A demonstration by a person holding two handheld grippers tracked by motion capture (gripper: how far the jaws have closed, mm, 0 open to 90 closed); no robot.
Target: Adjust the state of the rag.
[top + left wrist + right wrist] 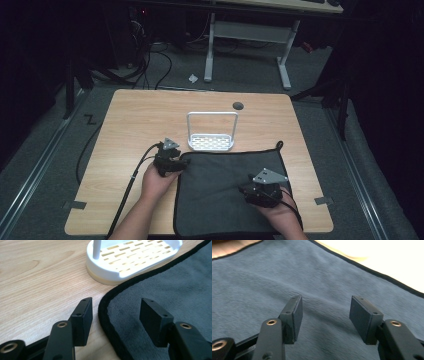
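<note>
Black fingers [85,320] of the left gripper [116,321] sit closest in the left gripper view, spread wide with nothing pinched; one finger over bare wood, the other over cloth, the cloth's black piped edge running up between them. Desk [135,125]: light wood, extends ahead of and to the outer side of the left fingers. Grey cloth [225,195]: dark, plush, spread flat on the near half of the desk, its left edge directly under the left fingers, its middle-right area under the right gripper [325,316]. Right fingers [294,317] likewise spread, hovering just above the nap, gripping nothing; the cloth's piped border crosses well ahead of them in the right gripper view. White rack [211,136]: slotted oval base with a tall wire loop handle, upright on the desk just beyond the cloth's far edge, ahead of the left fingers and slightly to their right, close to the piping but whether touching cannot be told. Small dark round grommet [238,105] in the desk surface, well beyond the rack.
</note>
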